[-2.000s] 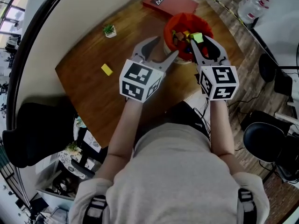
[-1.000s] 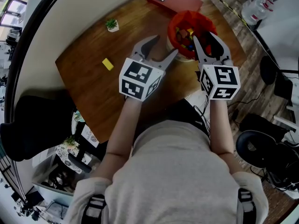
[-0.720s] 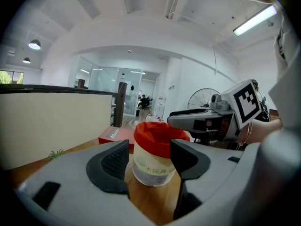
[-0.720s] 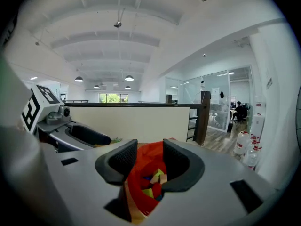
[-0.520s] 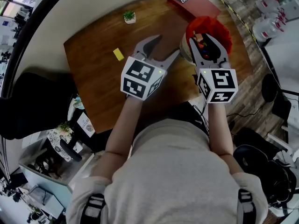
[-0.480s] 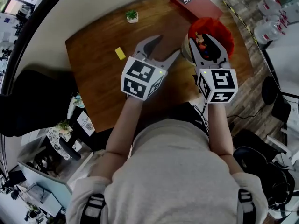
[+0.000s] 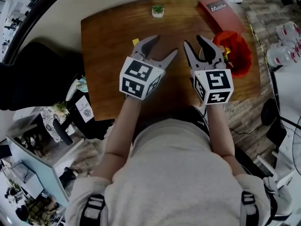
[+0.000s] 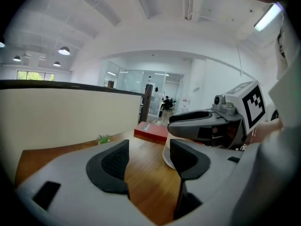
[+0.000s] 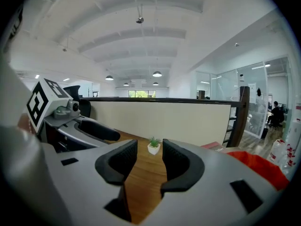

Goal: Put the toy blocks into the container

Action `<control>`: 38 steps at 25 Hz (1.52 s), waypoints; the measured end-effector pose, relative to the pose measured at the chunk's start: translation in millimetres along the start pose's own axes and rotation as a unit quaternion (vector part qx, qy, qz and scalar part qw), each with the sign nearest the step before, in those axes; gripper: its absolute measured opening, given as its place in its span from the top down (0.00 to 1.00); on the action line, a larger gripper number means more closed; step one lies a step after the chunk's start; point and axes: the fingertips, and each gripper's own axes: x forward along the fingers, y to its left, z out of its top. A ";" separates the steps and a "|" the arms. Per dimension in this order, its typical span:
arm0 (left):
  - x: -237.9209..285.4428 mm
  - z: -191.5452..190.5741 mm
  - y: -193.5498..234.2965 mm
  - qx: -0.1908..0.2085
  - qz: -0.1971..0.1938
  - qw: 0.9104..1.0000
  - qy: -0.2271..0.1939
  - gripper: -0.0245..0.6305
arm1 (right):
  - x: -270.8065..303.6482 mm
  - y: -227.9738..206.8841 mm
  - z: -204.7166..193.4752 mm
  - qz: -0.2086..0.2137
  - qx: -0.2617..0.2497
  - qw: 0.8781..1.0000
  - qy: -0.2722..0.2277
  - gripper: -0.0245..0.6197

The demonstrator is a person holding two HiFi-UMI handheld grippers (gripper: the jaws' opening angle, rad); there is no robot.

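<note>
Only overhead, yellow block (image 7: 135,41) beside spread, empty left claw (image 7: 165,44); right claw (image 7: 192,40) likewise.

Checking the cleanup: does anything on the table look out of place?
One yellow block lies alone on the table beside the left tool, apart from the red container holding the other blocks. Nothing looks spilled or damaged.

Brown wooden table top (image 7: 108,55): smooth, low sheen, grain visible. Left gripper (image 8: 148,161), right gripper (image 9: 149,161): matt grey plastic shells; black pads (image 8: 115,160) finely textured, rubbery. Red crumpled soft-sided container (image 7: 237,51) at table's right edge: cloth-like, matt. Small white plant pot (image 9: 153,148) near far edge: smooth.
</note>
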 end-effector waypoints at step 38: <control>-0.5 -155.3 134.2 -0.144 0.175 0.966 0.128 0.55 | 139.4 91.8 -119.2 0.182 0.003 0.972 0.151 0.71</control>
